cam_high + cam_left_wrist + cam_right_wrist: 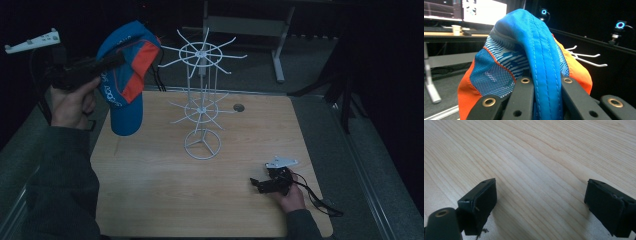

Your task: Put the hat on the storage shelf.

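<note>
Wooden table [150, 200]; left gripper [112, 60] (raised) clamps cap [125, 80].

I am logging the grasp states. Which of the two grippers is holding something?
The left gripper, raised at the table's left, is shut on the blue and orange cap. The right gripper rests open on the table.

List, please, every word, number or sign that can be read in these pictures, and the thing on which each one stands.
White lettering on the blue cap: too blurred to read.
Bright monitor in the left gripper view: too blurred to read.
No other text can be seen.
</note>
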Motion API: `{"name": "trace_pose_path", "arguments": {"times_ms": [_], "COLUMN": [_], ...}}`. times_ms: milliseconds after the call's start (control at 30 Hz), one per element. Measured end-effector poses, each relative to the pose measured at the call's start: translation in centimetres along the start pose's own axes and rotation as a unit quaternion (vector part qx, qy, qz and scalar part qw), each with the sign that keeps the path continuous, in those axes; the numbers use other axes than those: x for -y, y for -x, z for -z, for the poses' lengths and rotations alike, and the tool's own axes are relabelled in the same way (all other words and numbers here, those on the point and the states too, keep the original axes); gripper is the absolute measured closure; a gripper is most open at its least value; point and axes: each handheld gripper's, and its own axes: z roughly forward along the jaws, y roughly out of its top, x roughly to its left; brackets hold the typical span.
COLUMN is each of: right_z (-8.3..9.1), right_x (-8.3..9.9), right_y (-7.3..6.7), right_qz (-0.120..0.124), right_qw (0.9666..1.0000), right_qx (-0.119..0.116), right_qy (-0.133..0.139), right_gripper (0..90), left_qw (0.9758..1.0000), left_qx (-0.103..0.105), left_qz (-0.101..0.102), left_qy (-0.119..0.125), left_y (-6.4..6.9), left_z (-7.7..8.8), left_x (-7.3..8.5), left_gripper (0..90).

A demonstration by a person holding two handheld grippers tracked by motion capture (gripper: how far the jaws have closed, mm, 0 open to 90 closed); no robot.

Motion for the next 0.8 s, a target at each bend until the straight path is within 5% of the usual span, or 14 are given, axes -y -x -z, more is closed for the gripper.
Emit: {"name": "trace_pose_path", "arguments": {"times_ms": [367, 800], "right_z": [0.0, 0.0], "right_x": [0.0, 0.0], "right_y": [0.0, 0.0], "right_qz": [0.000, 0.000], "right_qw": [1.0000, 1.0000], "right_qx": [0.000, 0.000], "right_qy": [0.000, 0.000], "right_gripper": [10.7, 10.7], "left_qw": [0.9993, 0.9966], "left_qx": [0.023, 0.002], "left_qz": [-0.013, -0.008], "left_qy": [-0.027, -0.082], "left_y": [-0.1, -0.5], "left_z": [-0.3, -1.1], "left_x": [0.5, 1.0], "left_gripper": [87.3, 79.7]}}
